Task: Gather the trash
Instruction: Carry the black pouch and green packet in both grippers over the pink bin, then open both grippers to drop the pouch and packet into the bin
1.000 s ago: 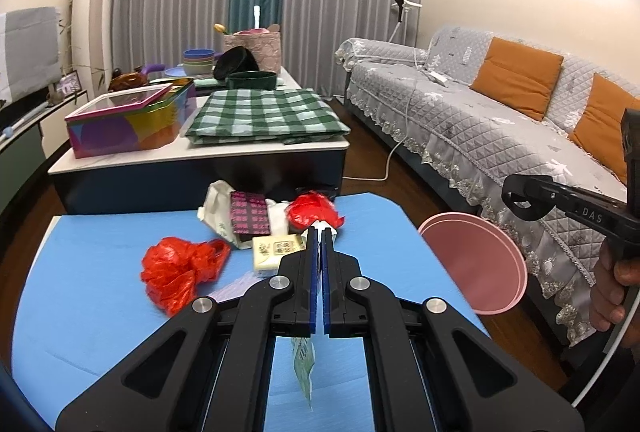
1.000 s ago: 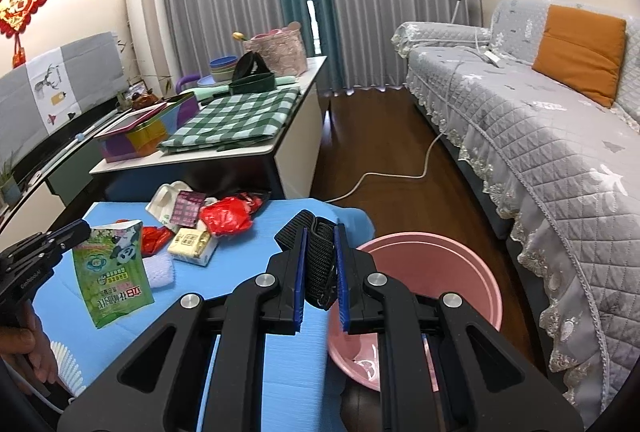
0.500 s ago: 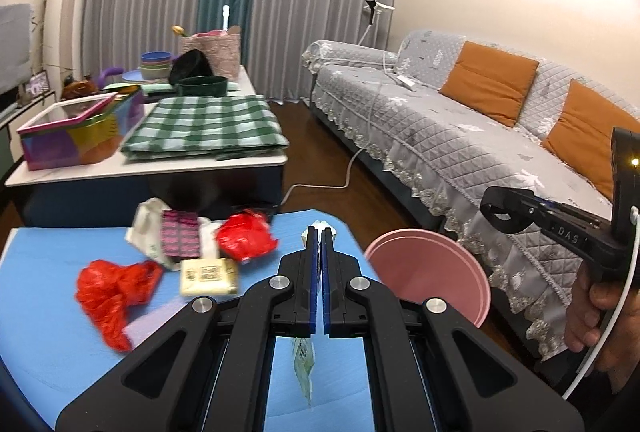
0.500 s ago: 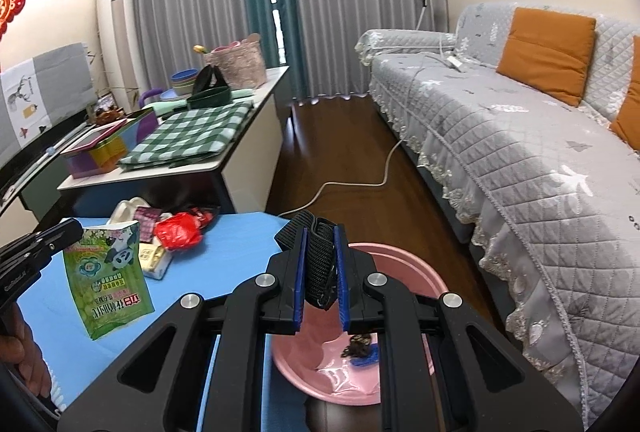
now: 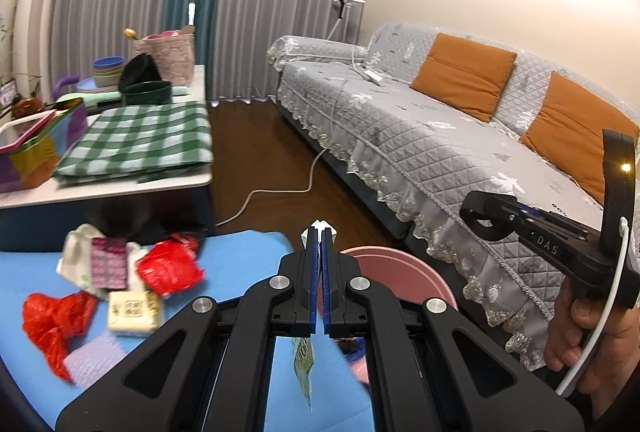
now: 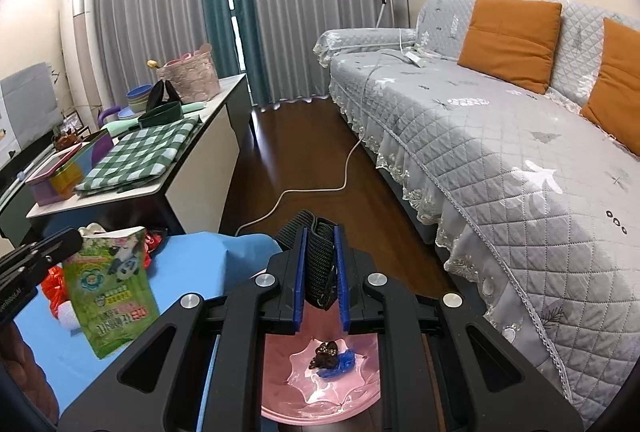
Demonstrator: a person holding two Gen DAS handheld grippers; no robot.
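Trash rides in both tools: the left tool [image 5: 319,232] stays clamped on a green packet [image 6: 112,288], the right tool [image 6: 320,236] on a black ribbed piece [image 6: 318,272]. Both have swung from the blue counter [image 5: 240,256] toward the pink bin [image 6: 320,404], now directly under the right tool, so dropping looks next.

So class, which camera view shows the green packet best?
The right wrist view: the green packet hangs face-on from the left gripper, print visible. The left wrist view shows it only edge-on, pinched in the shut jaws.
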